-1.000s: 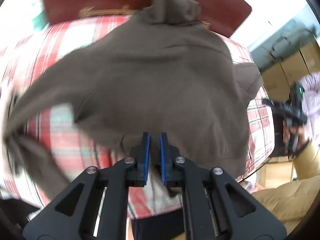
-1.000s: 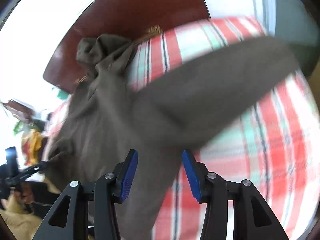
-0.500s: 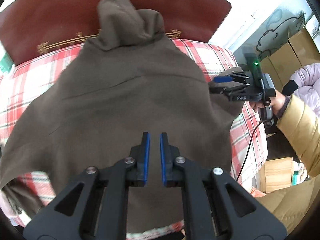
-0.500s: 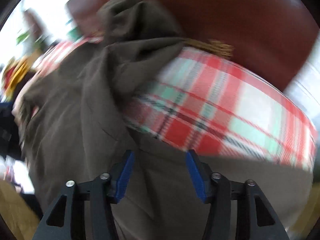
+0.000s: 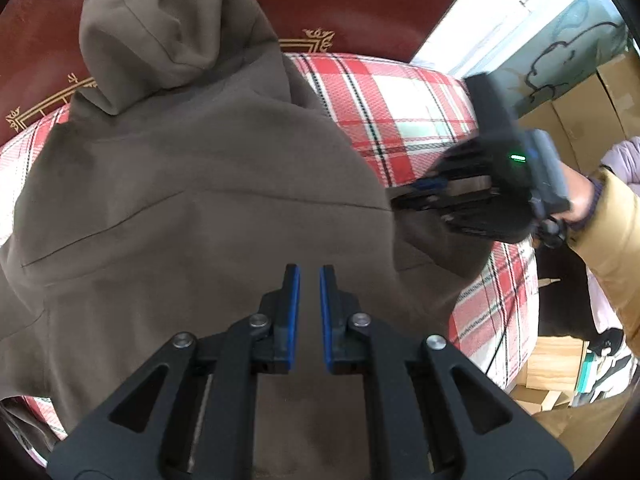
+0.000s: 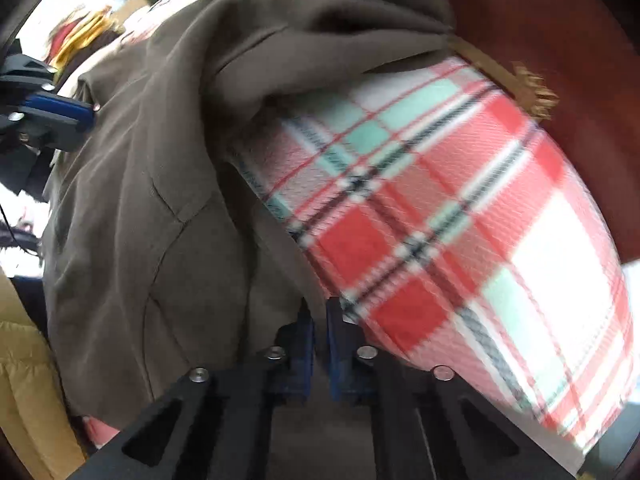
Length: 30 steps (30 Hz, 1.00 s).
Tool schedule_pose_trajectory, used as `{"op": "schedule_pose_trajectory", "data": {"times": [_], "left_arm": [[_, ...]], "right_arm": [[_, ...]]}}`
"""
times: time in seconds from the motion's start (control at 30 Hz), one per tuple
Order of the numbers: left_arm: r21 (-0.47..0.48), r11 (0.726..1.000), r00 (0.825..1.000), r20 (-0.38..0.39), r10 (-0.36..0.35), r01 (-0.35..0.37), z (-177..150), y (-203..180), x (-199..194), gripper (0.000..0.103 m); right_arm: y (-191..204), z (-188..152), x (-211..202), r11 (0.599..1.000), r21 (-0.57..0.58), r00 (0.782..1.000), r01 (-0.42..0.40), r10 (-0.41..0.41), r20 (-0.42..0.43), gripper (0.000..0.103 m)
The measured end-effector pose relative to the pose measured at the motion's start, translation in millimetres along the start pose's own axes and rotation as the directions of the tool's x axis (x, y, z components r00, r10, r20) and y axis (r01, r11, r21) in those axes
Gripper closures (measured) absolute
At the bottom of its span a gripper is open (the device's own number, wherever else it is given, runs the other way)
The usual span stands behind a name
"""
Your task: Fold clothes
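Observation:
A brown hoodie (image 5: 192,208) lies spread on a red plaid bed cover (image 5: 392,120), its hood (image 5: 168,40) up against the dark red headboard. My left gripper (image 5: 309,280) hovers over the lower body of the hoodie, jaws nearly closed with a narrow gap and nothing between them. My right gripper (image 6: 318,320) is shut on the hoodie's edge (image 6: 280,248) at the right side of the bed. It also shows in the left wrist view (image 5: 460,200), at the hoodie's right sleeve. The hoodie fills the left of the right wrist view (image 6: 160,200).
The headboard (image 5: 360,0) stands at the far end. Cardboard boxes (image 5: 592,108) are stacked to the right of the bed. The plaid cover (image 6: 460,240) lies right of the hoodie. A person's yellow sleeve (image 5: 612,240) holds the right gripper.
The hoodie has settled flat on the bed. My right gripper has moved in low on the hoodie's right edge and closed on it. My left gripper has stayed nearly closed over the body.

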<state>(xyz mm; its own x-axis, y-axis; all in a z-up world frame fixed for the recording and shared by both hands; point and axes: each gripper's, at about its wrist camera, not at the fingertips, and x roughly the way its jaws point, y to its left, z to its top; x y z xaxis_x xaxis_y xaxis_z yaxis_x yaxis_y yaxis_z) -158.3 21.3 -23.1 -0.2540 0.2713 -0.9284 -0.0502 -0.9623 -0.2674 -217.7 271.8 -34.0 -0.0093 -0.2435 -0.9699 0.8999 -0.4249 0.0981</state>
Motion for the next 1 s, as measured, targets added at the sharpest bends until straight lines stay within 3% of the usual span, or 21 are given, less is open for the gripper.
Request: {"op": "schedule_pose_trajectory", "data": {"times": [0.1,0.13,0.23,0.33,0.37,0.43,0.57,0.63,0.7,0.73,0.83,0.93,1.0], "left_arm": [[0.005,1.0,1.0,-0.004,0.012,-0.012,5.3,-1.6,3.5,0.093],[0.009,1.0,1.0,-0.003,0.017,-0.016,7.0,-2.7,4.1,0.093],[0.022,1.0,1.0,0.006,0.015,-0.015,12.4,-8.7,5.0,0.093],[0.05,0.999,1.0,0.016,0.011,-0.012,19.8,-18.9,9.4,0.092],[0.064,0.998,1.0,0.015,0.014,-0.015,22.5,-22.0,12.9,0.088],[0.075,0.996,0.999,0.02,0.046,-0.047,29.2,-22.4,25.2,0.057],[0.055,0.993,0.995,0.001,0.101,-0.101,45.6,-11.6,57.3,0.055],[0.02,0.994,0.994,-0.018,0.112,-0.111,51.4,-0.9,70.9,0.055],[-0.025,0.995,0.995,-0.034,0.095,-0.096,51.5,7.7,77.4,0.055],[-0.038,0.995,0.995,-0.035,0.088,-0.09,50.0,10.0,77.6,0.055],[-0.052,0.995,0.996,-0.027,0.083,-0.084,43.1,11.7,71.8,0.055],[-0.062,0.995,0.997,-0.023,0.079,-0.08,36.5,13.6,64.1,0.055],[-0.073,0.994,0.997,-0.02,0.077,-0.078,32.3,16.6,59.9,0.055]], "right_arm": [[-18.9,-16.0,-26.3,0.994,0.094,0.996,0.061,-0.067,0.061,0.1],[-32.8,-24.4,-39.3,0.983,0.173,0.992,0.061,-0.079,0.099,0.1],[-72.1,-57.8,-54.0,0.916,0.397,0.985,0.05,-0.112,0.134,0.1],[-92.7,-92.6,-37.6,0.832,0.555,0.991,0.003,-0.077,0.111,0.099],[-98.7,-103.6,-31.4,0.796,0.604,0.992,-0.023,-0.057,0.113,0.098],[-100.4,-116.5,-27.9,0.751,0.658,0.99,-0.049,-0.053,0.133,0.098],[-93.0,-114.4,-36.3,0.767,0.642,0.993,0.002,-0.076,0.087,0.092],[-91.0,-105.1,-52.9,0.792,0.611,0.989,-0.014,-0.079,0.126,0.089],[-88.0,-91.7,-75.5,0.822,0.567,0.975,-0.048,-0.086,0.206,0.069],[-84.9,-79.9,-81.6,0.839,0.537,0.964,-0.094,-0.058,0.259,0.056],[-71.3,-36.6,-87.0,0.869,0.445,0.929,-0.218,0.045,0.367,0.055],[-62.1,9.2,-56.2,0.876,0.371,0.921,-0.306,0.174,0.348,0.055],[-61.6,28.0,-24.4,0.843,0.395,0.915,-0.366,0.25,0.316,0.055]]}}
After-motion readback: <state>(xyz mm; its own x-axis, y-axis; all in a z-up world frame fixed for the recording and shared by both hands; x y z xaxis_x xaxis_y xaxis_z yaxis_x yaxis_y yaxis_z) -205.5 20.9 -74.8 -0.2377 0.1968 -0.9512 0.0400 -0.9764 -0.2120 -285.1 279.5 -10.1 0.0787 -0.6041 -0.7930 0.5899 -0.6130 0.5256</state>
